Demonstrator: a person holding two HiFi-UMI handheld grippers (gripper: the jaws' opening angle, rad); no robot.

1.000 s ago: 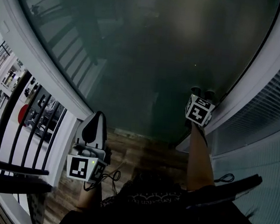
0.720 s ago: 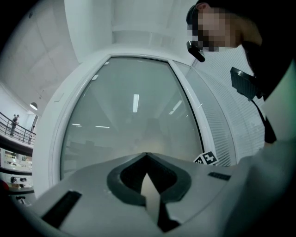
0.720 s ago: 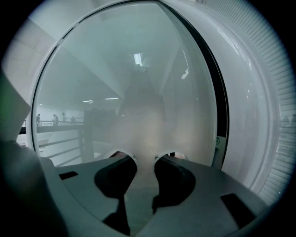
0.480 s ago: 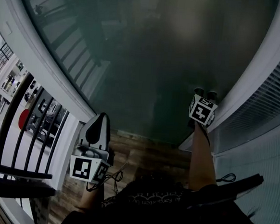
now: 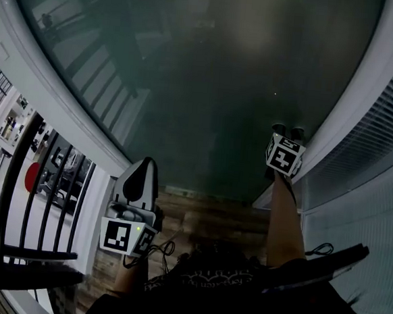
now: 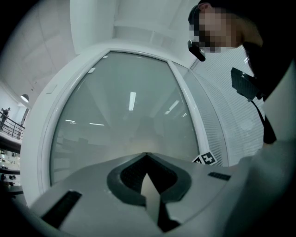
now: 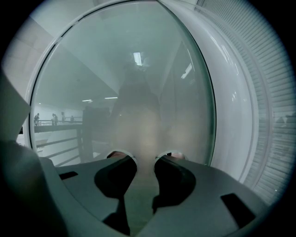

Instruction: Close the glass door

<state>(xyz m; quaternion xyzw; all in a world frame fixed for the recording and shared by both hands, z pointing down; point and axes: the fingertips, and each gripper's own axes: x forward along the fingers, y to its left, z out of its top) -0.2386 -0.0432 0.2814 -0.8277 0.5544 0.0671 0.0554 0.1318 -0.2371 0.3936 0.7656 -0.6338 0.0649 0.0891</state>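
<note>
The frosted glass door fills the upper head view inside a white frame. My right gripper is open with nothing between its jaws. Its fingertips rest at the glass near the door's right edge and seem to touch it. My left gripper is shut and empty, held low at the door's lower left, clear of the glass. In the left gripper view the left gripper has its jaws meeting in a point in front of the glass pane.
White slatted blinds run along the right of the frame. A black railing stands at the left. Wood flooring lies below the door. A thin cable hangs by the left gripper.
The head view has drifted a little, so the railing sits lower left. The left gripper has tipped slightly. The right gripper stays at the same spot on the glass.
</note>
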